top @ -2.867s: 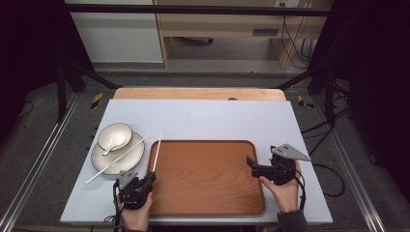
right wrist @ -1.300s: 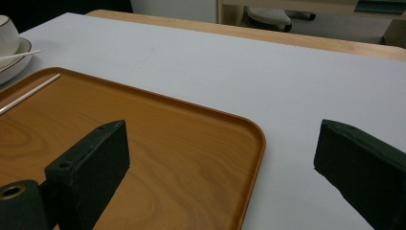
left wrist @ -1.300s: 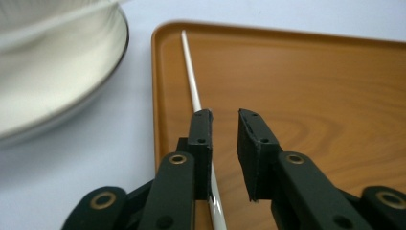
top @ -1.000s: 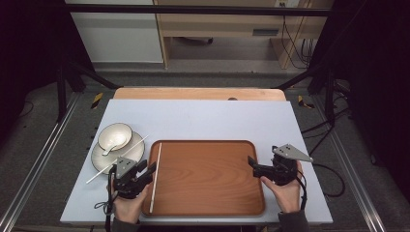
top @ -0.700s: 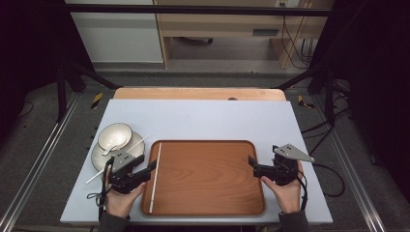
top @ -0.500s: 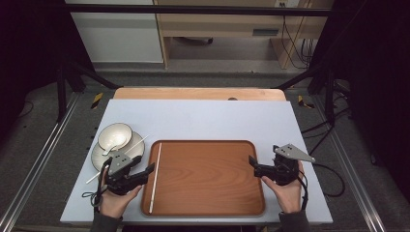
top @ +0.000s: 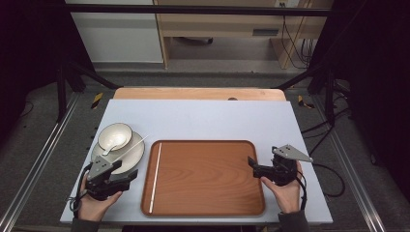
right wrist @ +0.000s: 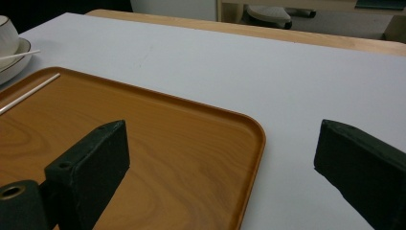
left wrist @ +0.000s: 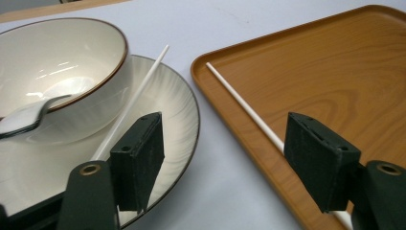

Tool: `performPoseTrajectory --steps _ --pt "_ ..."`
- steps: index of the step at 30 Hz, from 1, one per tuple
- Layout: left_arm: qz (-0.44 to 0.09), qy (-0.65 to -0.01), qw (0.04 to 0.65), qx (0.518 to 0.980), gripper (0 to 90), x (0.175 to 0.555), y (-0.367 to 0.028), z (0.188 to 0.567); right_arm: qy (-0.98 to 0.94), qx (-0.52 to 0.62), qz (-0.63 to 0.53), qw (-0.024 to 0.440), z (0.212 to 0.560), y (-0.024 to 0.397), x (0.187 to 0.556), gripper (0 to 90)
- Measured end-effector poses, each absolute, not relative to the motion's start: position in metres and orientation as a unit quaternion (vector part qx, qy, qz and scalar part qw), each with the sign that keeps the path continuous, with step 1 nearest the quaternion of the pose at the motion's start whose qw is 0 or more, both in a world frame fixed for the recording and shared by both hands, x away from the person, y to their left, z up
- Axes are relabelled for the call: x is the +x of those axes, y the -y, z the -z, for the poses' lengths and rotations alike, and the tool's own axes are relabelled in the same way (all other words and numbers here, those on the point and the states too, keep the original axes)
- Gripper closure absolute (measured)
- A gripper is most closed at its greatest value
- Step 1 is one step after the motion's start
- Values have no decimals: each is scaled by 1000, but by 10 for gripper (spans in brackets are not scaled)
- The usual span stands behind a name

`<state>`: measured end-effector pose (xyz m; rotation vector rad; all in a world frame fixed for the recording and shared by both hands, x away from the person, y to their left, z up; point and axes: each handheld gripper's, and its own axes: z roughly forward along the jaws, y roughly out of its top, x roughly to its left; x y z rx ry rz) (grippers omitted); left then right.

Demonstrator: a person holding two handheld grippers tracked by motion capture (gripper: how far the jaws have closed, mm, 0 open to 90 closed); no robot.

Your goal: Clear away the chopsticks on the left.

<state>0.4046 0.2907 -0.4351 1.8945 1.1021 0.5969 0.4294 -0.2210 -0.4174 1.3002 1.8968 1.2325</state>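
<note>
A brown wooden tray (top: 208,179) lies mid-table. One white chopstick (top: 154,179) rests along its left inner edge. A second chopstick (top: 126,146) leans across a white plate (top: 130,157) to the tray's left. On the plate stands a white bowl (top: 115,136) with a spoon (left wrist: 28,117) in it. My left gripper (top: 130,175) is open and holds nothing, its jaws low over the plate's near rim and the table beside the tray (left wrist: 335,72). My right gripper (top: 252,164) is open at the tray's right edge (right wrist: 253,143), one jaw over the tray and one over the table.
The pale table top (top: 212,116) runs back to a wooden strip (top: 198,94). Dark frame posts and cables stand off both sides of the table. In the right gripper view the tray chopstick (right wrist: 28,91) and the plate's rim (right wrist: 14,60) show at far left.
The chopstick that stood at the tray's left edge by my left gripper now lies in the tray. My left gripper has drawn back left toward the plate. The right gripper has stayed put.
</note>
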Motion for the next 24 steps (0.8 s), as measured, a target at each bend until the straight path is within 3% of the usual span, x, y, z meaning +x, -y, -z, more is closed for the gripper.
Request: performPoseTrajectory --steps 11,21,24 --pt "-246 -458 395 757 259 410 -319 441 -707 480 -449 261 420 217 431 51" --pt "-253 -453 355 778 388 436 -336 449 -710 478 -448 260 420 215 432 53" --pt "-249 -454 345 783 463 445 -339 451 -710 478 -447 260 421 215 432 53"
